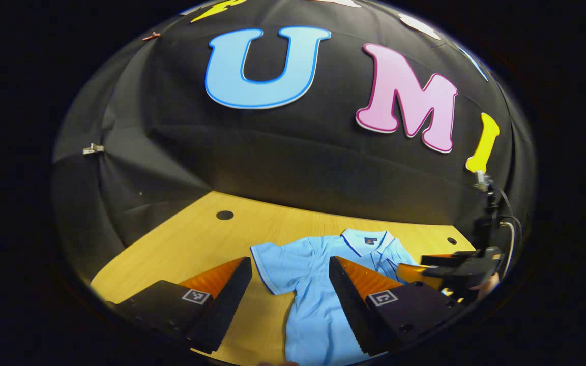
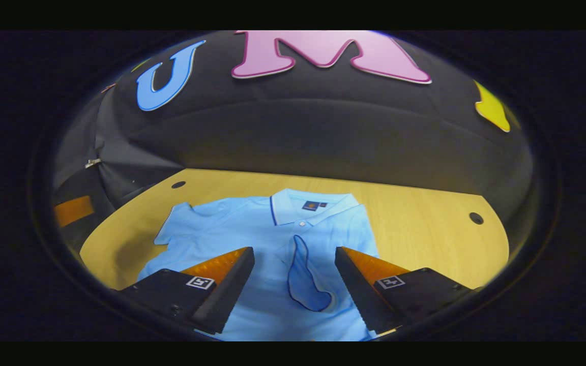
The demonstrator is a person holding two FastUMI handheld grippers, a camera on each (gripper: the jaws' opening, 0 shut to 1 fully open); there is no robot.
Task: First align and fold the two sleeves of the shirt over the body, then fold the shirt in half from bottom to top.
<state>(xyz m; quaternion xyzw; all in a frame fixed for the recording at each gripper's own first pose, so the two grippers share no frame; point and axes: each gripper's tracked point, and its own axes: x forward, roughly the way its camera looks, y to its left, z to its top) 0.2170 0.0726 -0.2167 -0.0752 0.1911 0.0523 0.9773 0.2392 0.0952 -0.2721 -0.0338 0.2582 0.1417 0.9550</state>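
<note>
One shirt [image 2: 252, 239], one table [image 2: 425, 229], two tools.

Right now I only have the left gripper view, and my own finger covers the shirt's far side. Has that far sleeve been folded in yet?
Observer: Yes. In the right gripper view the folded sleeve lies flat across the body of the shirt, below the collar.
Operator: Is the right gripper holding it?
Observer: No. The right gripper is open, with one finger on either side of that sleeve and neither pressing on it.
Operator: Which way does the cuff point?
Observer: Toward the hem. The dark-trimmed cuff is at the sleeve's near end, away from the collar.
</note>
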